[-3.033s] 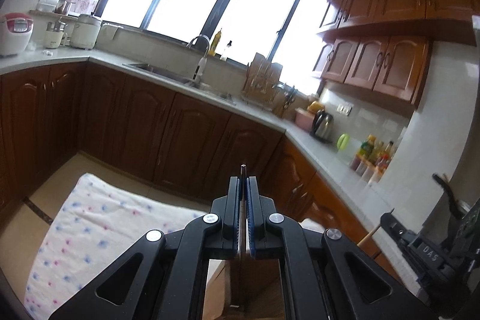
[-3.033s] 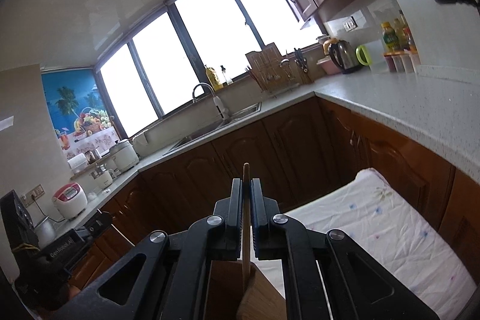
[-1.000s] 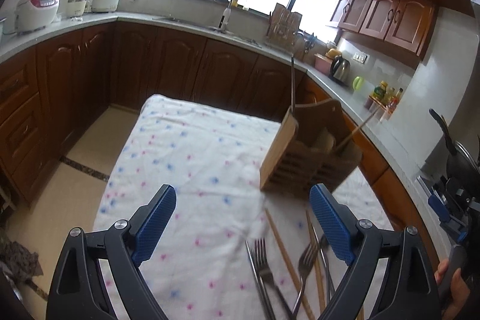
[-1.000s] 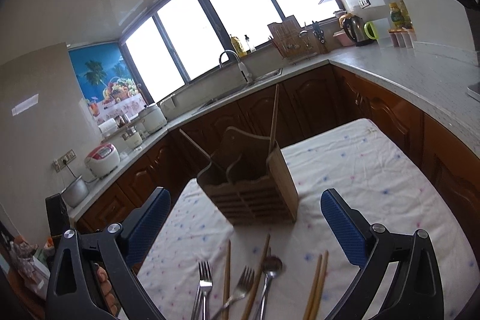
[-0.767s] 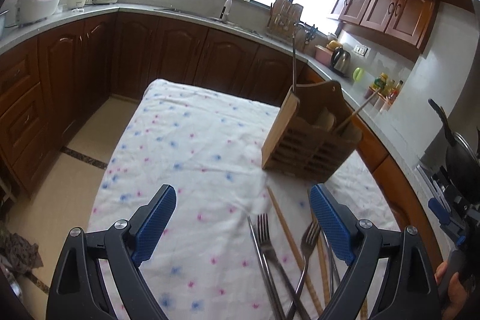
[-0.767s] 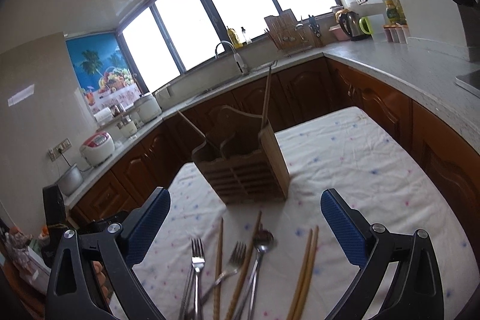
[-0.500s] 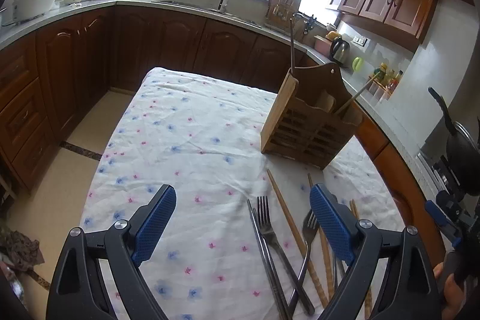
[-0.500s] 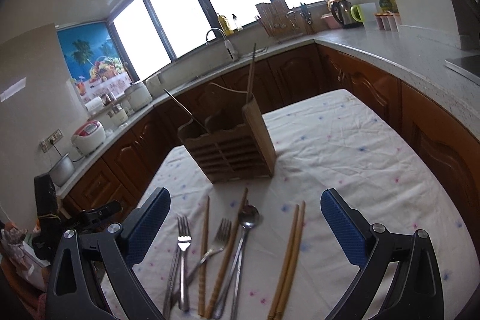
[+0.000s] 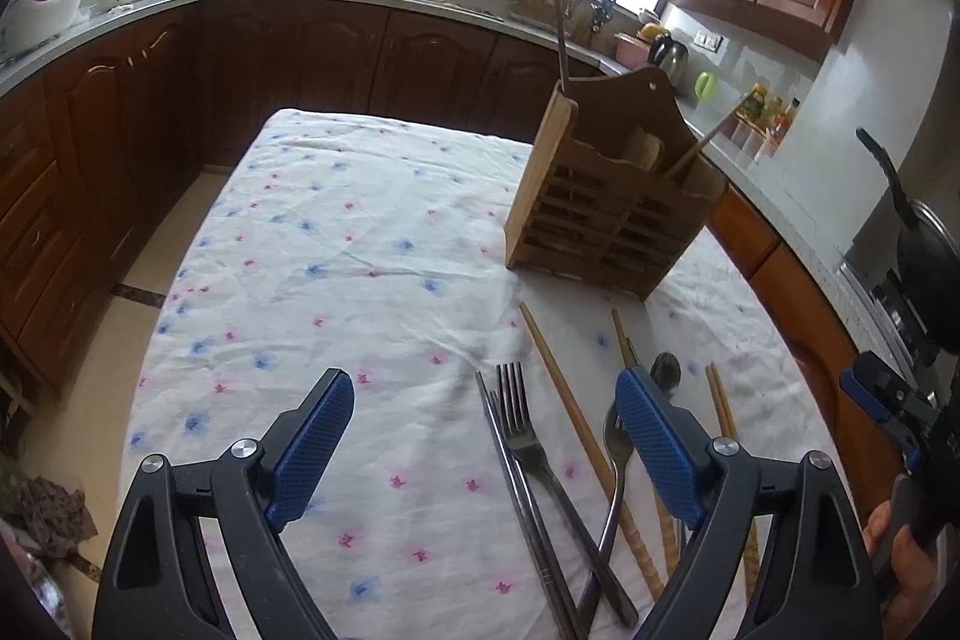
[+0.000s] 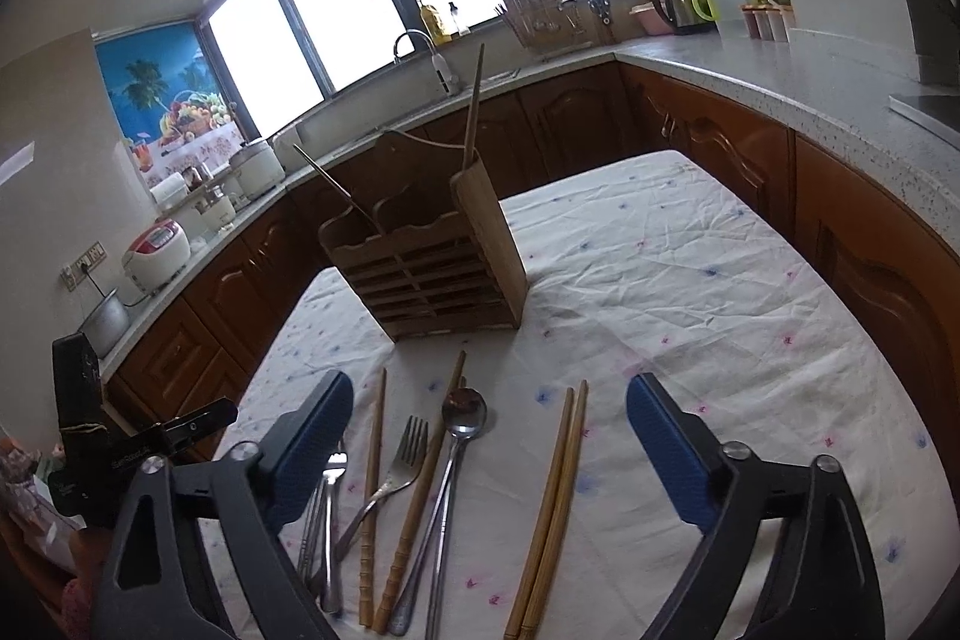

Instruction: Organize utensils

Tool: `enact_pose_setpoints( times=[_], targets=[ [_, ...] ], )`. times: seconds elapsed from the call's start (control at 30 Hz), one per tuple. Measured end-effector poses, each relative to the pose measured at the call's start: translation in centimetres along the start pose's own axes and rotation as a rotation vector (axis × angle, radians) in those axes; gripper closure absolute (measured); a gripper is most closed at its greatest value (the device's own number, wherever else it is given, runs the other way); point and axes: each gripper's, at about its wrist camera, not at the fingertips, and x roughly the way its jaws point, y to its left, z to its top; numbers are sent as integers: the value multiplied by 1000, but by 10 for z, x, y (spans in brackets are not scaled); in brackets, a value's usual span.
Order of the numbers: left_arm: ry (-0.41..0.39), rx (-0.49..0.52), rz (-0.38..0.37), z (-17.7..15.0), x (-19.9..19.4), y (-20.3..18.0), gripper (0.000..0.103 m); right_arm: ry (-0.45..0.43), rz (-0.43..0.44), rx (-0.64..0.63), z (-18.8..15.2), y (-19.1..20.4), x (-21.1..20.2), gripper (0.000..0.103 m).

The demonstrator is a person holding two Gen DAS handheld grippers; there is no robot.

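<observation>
A wooden utensil holder stands on the flowered tablecloth. One chopstick stands in its end compartment and another stick leans out of the opposite end. In front of it lie loose utensils: forks, a spoon, single wooden chopsticks and a pair of chopsticks. My left gripper hovers above the forks, its wide jaws closing with nothing gripped. My right gripper hangs over the spoon and chopsticks, jaws also closing, pads touching nothing.
Dark wooden cabinets and a grey counter wrap around the table. A black pan sits at the right, a rice cooker at the left. Floor shows past the table's left edge. A hand holds the other gripper.
Three seconds ago each gripper was shut on a chopstick over the holder. Both have since let go, drawn back and tilted down over the loose utensils. The jaws have narrowed slightly in the last half second.
</observation>
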Motion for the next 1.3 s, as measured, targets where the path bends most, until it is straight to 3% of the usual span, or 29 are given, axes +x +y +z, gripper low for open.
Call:
enact_pose_setpoints(
  times=[0.3, 0.47, 0.63, 0.77, 1.0, 1.3],
  targets=[
    [83, 68, -5, 1, 38, -12, 32, 96, -68, -9, -5, -8, 30, 55],
    [116, 97, 11, 5, 64, -16, 36, 150, -99, -2, -10, -18, 47, 66],
    [149, 117, 15, 11, 90, -20, 48, 187, -114, 10, -11, -27, 59, 68],
    [181, 128, 0, 13, 107, -22, 65, 212, -125, 15, -13, -33, 70, 69],
    [207, 163, -13, 12, 122, -29, 85, 266, -161, -5, -15, -38, 91, 82],
    [215, 179, -33, 11, 127, -33, 90, 298, -215, -82, -13, -33, 108, 88]
  ],
)
